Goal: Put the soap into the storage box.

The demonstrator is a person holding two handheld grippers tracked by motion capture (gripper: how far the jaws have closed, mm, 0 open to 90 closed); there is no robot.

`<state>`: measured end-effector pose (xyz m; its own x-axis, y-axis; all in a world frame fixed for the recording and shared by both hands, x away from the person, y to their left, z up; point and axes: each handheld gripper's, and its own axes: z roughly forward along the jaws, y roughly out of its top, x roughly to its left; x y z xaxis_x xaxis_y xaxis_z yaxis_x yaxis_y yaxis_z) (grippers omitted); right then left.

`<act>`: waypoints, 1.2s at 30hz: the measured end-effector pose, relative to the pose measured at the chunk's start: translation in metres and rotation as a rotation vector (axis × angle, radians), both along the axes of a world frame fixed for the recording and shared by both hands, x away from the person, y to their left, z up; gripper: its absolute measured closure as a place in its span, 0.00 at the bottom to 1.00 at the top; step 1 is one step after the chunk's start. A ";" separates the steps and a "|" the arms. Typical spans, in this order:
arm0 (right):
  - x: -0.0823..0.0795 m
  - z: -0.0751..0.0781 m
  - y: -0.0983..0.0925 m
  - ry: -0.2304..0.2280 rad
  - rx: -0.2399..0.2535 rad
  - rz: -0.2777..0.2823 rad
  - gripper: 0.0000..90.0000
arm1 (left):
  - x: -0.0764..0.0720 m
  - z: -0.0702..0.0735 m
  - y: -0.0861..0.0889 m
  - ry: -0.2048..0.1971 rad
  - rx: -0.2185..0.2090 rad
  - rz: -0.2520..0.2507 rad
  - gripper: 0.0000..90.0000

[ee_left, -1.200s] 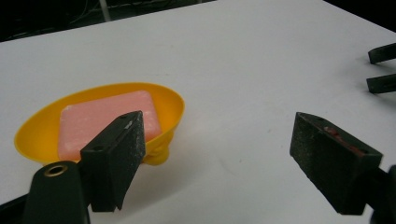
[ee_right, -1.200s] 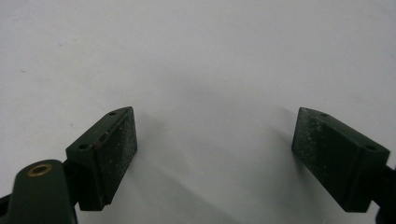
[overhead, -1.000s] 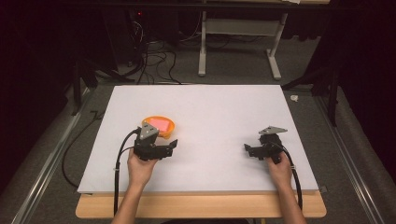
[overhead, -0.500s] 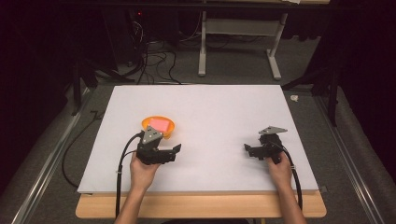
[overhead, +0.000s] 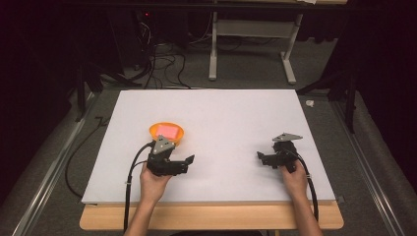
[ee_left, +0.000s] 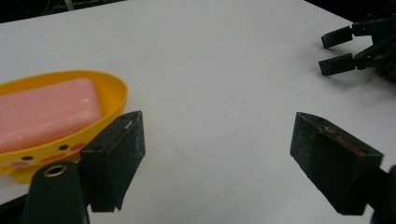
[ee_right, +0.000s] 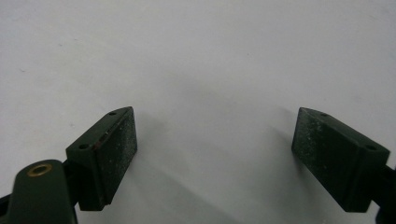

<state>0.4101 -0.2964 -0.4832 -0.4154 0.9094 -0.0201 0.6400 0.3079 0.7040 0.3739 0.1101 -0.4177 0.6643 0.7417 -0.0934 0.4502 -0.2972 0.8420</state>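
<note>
Soap (ee_left: 46, 114) lies in the yellow dish (overhead: 166, 132) on the desk (overhead: 236, 118), just beside the left hand-held gripper (overhead: 189, 160), whose jaws are spread and empty like the right hand-held gripper's (overhead: 259, 156), so any pick should probably straddle the bar squarely.

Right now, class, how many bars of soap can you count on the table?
1. The pink soap bar lies in the orange dish on the table's left half, just beyond the left gripper. None lies near the right gripper.
</note>
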 end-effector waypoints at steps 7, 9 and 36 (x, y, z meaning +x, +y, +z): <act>0.000 0.000 0.000 0.000 0.000 0.000 0.16 | -0.002 -0.003 -0.010 -0.005 0.005 -0.024 0.21; 0.000 0.000 0.000 0.000 0.000 0.000 0.16 | -0.002 -0.004 -0.013 -0.004 0.012 -0.032 0.21; 0.000 0.000 0.000 0.000 0.001 -0.001 0.16 | 0.008 -0.025 -0.038 0.047 0.025 -0.097 0.22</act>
